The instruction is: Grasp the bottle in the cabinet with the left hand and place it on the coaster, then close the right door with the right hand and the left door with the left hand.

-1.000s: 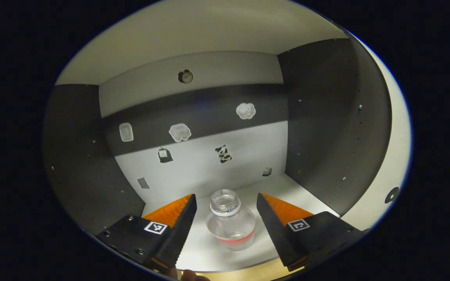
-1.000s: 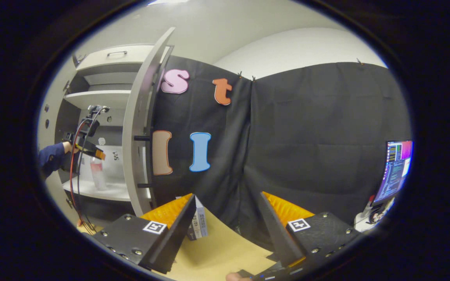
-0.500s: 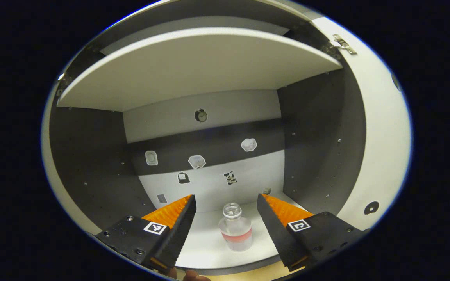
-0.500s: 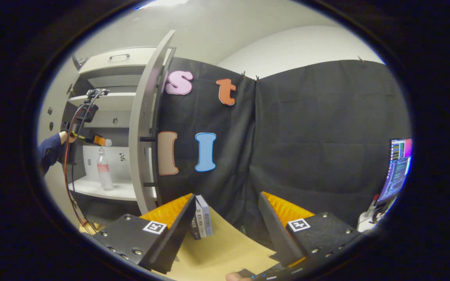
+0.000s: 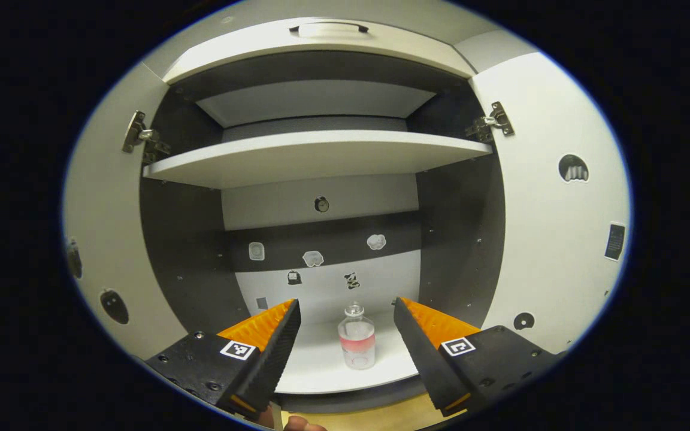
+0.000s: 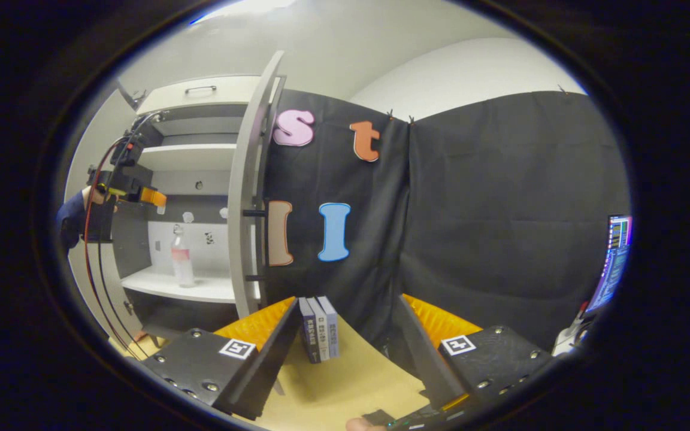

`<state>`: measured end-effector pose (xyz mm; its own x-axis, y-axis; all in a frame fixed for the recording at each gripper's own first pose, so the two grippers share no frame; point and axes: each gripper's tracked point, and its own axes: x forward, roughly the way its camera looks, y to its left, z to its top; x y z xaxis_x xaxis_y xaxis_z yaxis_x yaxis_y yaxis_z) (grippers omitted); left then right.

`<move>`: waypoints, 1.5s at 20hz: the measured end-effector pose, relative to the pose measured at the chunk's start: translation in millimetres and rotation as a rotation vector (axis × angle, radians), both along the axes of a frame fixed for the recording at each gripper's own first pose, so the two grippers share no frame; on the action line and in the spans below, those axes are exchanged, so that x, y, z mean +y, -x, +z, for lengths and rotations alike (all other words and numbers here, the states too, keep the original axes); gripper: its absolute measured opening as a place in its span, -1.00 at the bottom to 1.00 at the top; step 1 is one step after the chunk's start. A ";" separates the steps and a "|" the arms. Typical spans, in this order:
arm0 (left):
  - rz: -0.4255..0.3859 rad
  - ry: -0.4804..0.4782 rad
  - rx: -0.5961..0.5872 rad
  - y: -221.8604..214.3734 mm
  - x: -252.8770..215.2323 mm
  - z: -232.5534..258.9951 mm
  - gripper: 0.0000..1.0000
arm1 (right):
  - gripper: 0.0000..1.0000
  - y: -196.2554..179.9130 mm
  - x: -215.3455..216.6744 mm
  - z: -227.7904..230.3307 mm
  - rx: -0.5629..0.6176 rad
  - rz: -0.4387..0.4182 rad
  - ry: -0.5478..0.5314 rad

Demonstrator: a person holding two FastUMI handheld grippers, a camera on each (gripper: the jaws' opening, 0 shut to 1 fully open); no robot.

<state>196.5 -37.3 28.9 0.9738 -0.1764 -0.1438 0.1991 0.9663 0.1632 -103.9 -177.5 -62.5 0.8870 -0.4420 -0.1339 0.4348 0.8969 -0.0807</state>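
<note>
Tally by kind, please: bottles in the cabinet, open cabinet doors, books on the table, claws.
Bottles: 1, the bottle upright on the lower shelf
Open cabinet doors: 2, left door and right door
Books: 3, books standing together
Claws: 2, left claw and right claw
Total: 8

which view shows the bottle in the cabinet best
The left gripper view: the bottle stands upright, centred on the lower shelf, framed by the open left hand-held gripper. The right gripper view shows it small, from the side.

A bottle [image 5: 356,342] stands upright on the lower shelf [image 5: 321,371] inside an open cabinet [image 5: 315,60], a door [image 5: 560,209] swung wide on either side.
</note>
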 end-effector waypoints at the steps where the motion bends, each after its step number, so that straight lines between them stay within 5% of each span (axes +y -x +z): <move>1: 0.006 0.000 -0.013 3.3 2.7 1.9 0.93 | 1.00 -1.2 1.3 -1.5 0.003 0.011 -0.002; 10: -0.050 0.001 0.088 -26.7 -12.3 -63.5 0.94 | 0.87 9.4 5.4 -5.5 0.013 0.012 -0.007; 24: -0.022 0.027 0.222 -133.9 -24.6 -147.5 0.94 | 0.94 22.3 -32.9 -5.8 0.018 -0.164 0.024; 26: -0.006 0.048 0.233 -134.7 -19.4 -151.7 0.86 | 0.94 19.1 -30.3 -8.8 0.022 -0.161 0.025; 27: -0.012 0.055 0.225 -135.2 -19.3 -145.6 0.53 | 0.94 18.3 -29.9 -9.6 0.023 -0.160 0.024; 30: -0.026 0.061 0.255 -124.4 -18.1 -149.8 0.51 | 0.94 13.3 -26.8 -11.2 0.022 -0.145 0.010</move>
